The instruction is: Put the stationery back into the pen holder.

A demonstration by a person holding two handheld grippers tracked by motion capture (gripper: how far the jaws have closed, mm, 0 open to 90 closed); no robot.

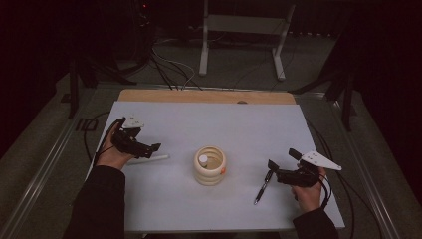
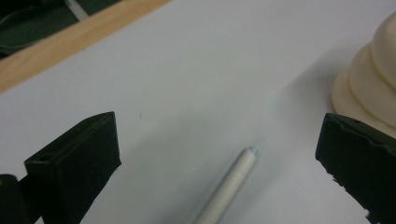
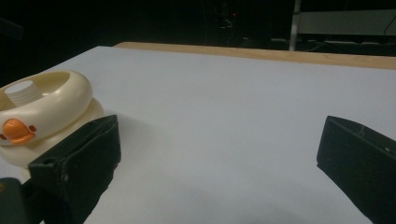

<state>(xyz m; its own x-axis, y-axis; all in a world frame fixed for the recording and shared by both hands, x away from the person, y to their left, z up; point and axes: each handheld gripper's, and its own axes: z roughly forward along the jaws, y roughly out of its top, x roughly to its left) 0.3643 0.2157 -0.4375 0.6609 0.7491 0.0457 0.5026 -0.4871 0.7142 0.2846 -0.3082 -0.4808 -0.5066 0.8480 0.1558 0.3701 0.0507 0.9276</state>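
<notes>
Cream plastic, ribbed and ring-stacked, forms the round pen holder (image 1: 209,166) at the middle of the white-topped counter (image 1: 209,124) in the high view, with a white cap showing inside it. A slim white pen (image 1: 152,159) lies left of the holder, just in front of the left claw (image 1: 151,148), whose jaws stand apart and empty. A dark pen with a silver tip (image 1: 262,188) lies right of the holder, close beside the right claw (image 1: 282,163), also spread and holding nothing.

From the left gripper view, the white pen's end (image 2: 236,175) sits between the two parted black jaws, the holder's wall (image 2: 369,79) just beyond the far jaw.

From the right gripper view, the jaws gape over bare counter; the holder (image 3: 44,112), bearing a small orange beak-like knob (image 3: 16,130), sits beside one jaw.

The likely step is picking the white pen. Done well, the claw drops lower, squares across the shaft, and closes near mid-length so the pen does not roll or tip.
</notes>
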